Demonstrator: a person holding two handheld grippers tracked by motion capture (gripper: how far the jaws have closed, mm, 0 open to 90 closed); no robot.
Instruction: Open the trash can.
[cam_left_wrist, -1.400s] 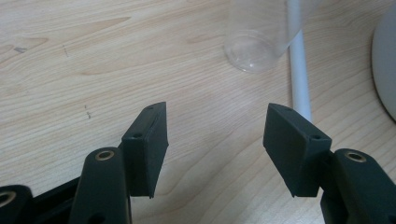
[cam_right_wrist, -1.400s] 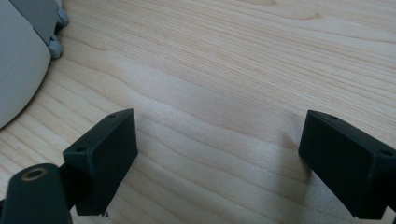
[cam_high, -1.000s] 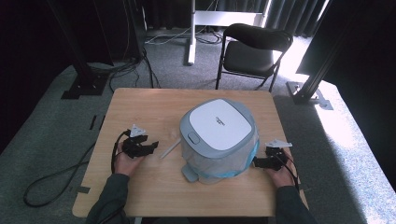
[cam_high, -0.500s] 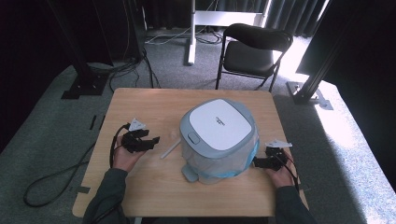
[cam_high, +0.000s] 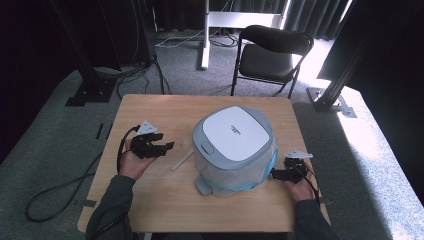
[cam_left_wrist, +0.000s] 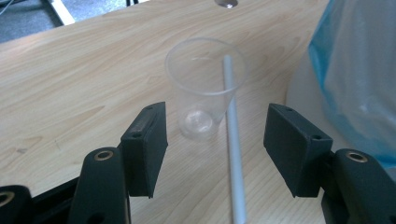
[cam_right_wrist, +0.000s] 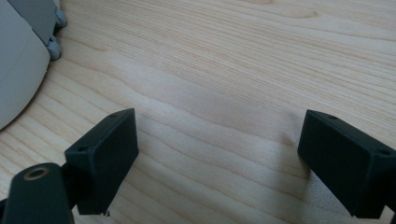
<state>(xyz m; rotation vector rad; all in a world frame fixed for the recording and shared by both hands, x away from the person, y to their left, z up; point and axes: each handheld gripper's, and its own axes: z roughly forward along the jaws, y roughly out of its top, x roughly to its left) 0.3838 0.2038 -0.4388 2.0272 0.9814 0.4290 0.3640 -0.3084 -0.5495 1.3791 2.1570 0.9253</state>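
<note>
High view: lidded bin (cam_high: 234, 145) mid-table (cam_high: 150, 107); left gripper (cam_high: 165, 146) and right gripper (cam_high: 274, 174) flank it. Left gripper view: jaws spread toward clear cup (cam_left_wrist: 205, 86), straw (cam_left_wrist: 233, 149) alongside. Right gripper view: jaws spread over bare wood.

Pale wood-grain table (cam_left_wrist: 70, 70), clear glossy plastic cup (cam_left_wrist: 204, 88), matt white straw (cam_left_wrist: 233, 140)

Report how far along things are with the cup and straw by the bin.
Done: nothing visibly; the bin has its lid on, and the clear cup stands upright beside the white straw lying on the table. In hand: the left gripper, jaws open, is lined up on the cup. Left: any grasp; the right gripper rests open over bare wood.
</note>
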